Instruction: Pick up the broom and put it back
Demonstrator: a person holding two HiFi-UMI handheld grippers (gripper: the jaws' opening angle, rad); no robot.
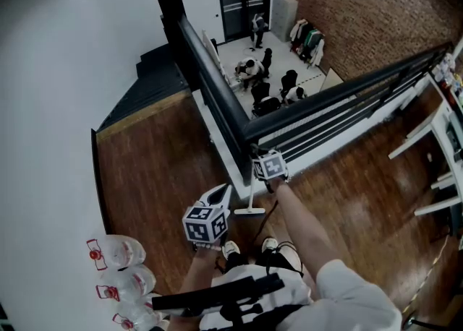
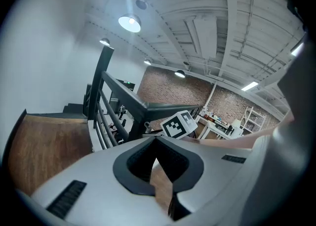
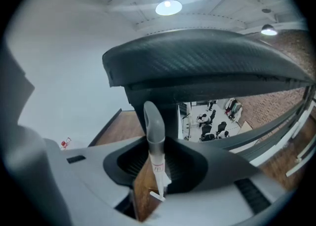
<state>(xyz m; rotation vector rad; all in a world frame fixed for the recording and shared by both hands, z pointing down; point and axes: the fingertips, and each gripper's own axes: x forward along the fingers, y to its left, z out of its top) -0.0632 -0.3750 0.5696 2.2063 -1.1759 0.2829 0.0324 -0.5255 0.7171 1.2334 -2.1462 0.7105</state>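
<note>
At the left edge of the wooden floor [image 1: 152,170], against the white wall, stood a few clear bottles [image 1: 119,253] with red caps. Just right of them the left tongs [image 2: 156,143] pointed out over the boards. Their jaws stood only a little apart, a sliver of floor showed through the gap, and nothing was between them.

Further right, at the floor's far edge where the two runs of dark railing [image 1: 217,91] meet in a corner, the broom [image 3: 156,163] stood upright. Its head was down on the boards and its grey-capped handle rose close in front of the corner post. Whether it leaned on the post could not be told.

The right tongs [image 3: 149,151] were at the top of that handle. Their jaws stood fairly wide with the shaft between them, bare floor showed to one side of it, and the pads did not seem to press on it.

The step in hand looked like the pick-up itself: the handle was bracketed but not yet gripped. The next move would call for closing squarely on the shaft just under the grey cap. The broom would then need lifting straight up so the head cleared the boards, and keeping on the near side of the railing, since beyond it the floor dropped away to a hall below.
</note>
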